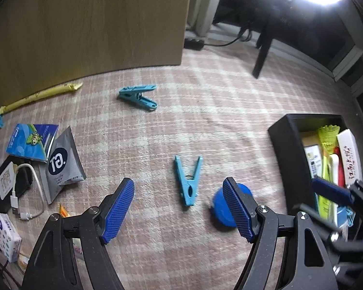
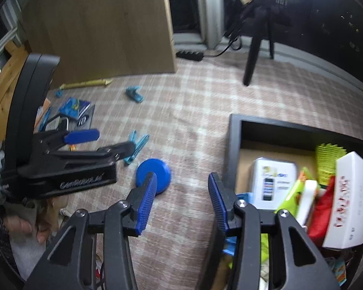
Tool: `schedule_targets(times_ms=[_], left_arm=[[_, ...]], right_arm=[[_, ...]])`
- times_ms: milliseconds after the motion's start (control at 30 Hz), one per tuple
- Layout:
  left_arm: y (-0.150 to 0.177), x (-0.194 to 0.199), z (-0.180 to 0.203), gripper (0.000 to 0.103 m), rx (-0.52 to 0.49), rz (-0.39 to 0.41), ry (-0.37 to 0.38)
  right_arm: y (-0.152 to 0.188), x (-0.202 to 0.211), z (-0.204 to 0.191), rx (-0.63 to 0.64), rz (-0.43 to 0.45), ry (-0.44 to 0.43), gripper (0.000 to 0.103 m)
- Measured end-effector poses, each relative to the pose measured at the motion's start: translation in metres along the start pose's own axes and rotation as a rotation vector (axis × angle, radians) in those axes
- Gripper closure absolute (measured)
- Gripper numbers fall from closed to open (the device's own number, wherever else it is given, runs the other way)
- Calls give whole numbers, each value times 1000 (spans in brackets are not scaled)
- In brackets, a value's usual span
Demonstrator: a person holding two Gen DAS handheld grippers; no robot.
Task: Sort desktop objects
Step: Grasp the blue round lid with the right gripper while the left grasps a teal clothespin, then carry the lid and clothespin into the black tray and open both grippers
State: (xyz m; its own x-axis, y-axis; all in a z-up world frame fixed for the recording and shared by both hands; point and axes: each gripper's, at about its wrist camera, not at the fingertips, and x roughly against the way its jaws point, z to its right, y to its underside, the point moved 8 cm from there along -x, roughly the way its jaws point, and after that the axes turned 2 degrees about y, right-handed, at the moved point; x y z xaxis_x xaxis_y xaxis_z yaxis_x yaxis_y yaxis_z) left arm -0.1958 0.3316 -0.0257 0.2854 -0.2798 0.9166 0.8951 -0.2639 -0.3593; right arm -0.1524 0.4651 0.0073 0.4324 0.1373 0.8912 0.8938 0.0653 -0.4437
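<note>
Clothes pegs (image 1: 188, 181), hand (image 2: 24, 224) right-view only

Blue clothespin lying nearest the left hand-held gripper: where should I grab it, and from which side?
Judging by its pose, grip the blue clothespin across its joined middle, near the spring, coming straight down from above. It lies flat on the checked cloth with its legs splayed away, so the narrow joined part fits between the fingers best.

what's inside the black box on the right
Inside the black box: a white phone-picture package, a white box with red lettering, a yellow-green mesh piece and red and green items. Anything underneath is covered.
</note>
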Motion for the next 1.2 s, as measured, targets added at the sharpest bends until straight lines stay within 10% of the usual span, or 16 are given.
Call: schedule_targets(times_ms=[900, 1067, 1200], left_arm=[[-18, -35, -27, 57, -21, -27, -54], [-20, -33, -32, 82, -8, -16, -100], [-27, -33, -43, 82, 32, -17, -81]], right_arm=[[11, -67, -34, 95, -86, 14, 45], [12, -72, -35, 123, -79, 51, 47], [11, -71, -36, 135, -61, 73, 54]])
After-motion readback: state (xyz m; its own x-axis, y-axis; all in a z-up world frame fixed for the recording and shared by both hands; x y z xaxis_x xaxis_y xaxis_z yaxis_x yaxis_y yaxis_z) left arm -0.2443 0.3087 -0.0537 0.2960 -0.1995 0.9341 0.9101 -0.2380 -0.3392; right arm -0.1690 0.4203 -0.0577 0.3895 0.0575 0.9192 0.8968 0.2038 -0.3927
